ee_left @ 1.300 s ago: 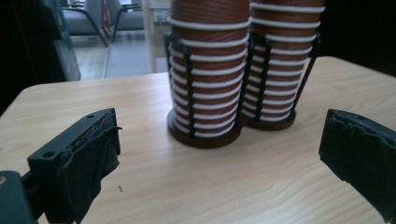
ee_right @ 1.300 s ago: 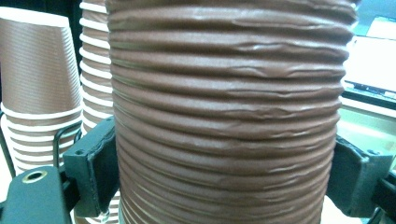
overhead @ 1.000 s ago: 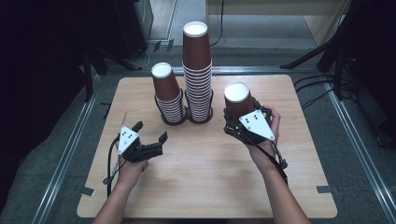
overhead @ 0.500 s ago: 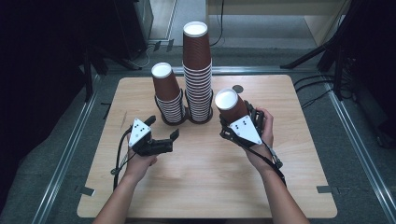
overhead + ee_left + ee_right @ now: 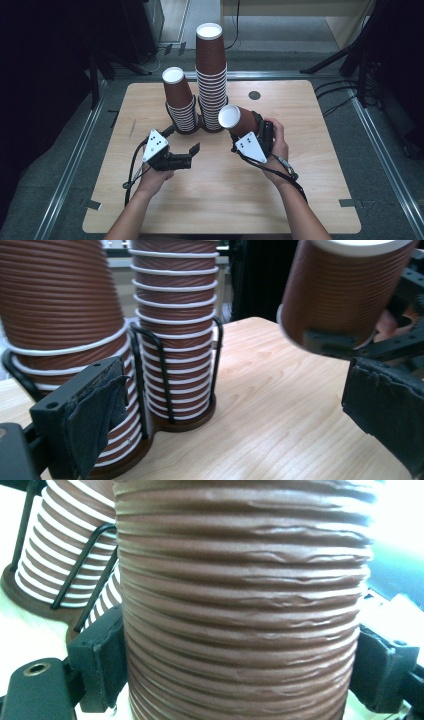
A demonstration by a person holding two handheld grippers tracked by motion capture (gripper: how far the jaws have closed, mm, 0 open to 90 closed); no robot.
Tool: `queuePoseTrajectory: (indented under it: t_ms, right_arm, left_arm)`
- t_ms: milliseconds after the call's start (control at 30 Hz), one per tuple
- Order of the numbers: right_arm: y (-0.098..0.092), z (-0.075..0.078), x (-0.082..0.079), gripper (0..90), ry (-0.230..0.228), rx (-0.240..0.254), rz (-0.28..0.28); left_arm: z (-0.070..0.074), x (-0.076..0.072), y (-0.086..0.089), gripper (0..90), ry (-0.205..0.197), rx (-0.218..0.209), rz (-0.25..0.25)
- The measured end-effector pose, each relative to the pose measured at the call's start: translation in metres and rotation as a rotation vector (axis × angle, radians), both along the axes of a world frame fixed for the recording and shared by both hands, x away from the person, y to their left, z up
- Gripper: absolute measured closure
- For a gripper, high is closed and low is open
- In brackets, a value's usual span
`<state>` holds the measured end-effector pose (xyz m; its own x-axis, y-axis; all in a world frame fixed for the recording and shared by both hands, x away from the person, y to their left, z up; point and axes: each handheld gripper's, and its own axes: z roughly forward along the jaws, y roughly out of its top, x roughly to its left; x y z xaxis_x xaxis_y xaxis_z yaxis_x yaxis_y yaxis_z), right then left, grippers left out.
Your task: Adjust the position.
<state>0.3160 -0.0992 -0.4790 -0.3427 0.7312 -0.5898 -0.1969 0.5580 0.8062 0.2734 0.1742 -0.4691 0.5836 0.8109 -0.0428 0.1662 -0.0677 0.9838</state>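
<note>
Right gripper (image 5: pixel 243 131) is clamping a single brown paper cup (image 5: pixel 236 120), tilted toward the stacks. Left gripper (image 5: pixel 186 145) is hovering with jaws spread, grasping nothing.

tabletop (image 5: pixel 210 200): light wood — bare grain at the near edge
round dark spot (image 5: pixel 254 95): on the tabletop's far right part, right of the stacks
floor (image 5: pixel 385 170): grey — black cables (image 5: pixel 345 92) trailing at right

text: none legible | labels: none | signs: none
</note>
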Motion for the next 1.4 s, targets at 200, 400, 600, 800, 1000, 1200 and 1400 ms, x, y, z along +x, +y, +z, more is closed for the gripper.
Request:
queuePoseTrajectory:
  t_ms: [200, 400, 600, 800, 1000, 1200, 1400]
  right_arm:
    - [0.008, -0.007, 0.000, 12.8, -0.035, -0.081, 0.017]
    - [0.016, -0.012, -0.002, 12.8, -0.058, -0.113, 0.047]
    - [0.025, -0.015, -0.005, 12.8, -0.083, -0.148, 0.088]
    - [0.032, -0.017, -0.009, 12.8, -0.104, -0.188, 0.116]
    - [0.037, -0.019, -0.011, 12.9, -0.124, -0.225, 0.133]
    - [0.041, -0.019, -0.015, 12.9, -0.133, -0.245, 0.182]
    - [0.047, -0.023, -0.016, 12.9, -0.158, -0.304, 0.190]
  left_arm:
    - [-0.001, -0.003, -0.004, 0.0, -0.004, 0.008, -0.042]
    - [0.001, -0.007, -0.007, 0.0, -0.008, -0.008, -0.070]
    - [0.002, -0.007, -0.009, 0.0, -0.006, -0.012, -0.083]
    - [0.002, -0.008, -0.013, 0.0, -0.003, -0.012, -0.096]
    - [0.003, -0.009, -0.015, 0.0, -0.010, -0.006, -0.106]
    - [0.004, -0.009, -0.014, 0.0, -0.008, -0.012, -0.105]
    - [0.003, -0.010, -0.016, 0.0, -0.002, -0.008, -0.118]
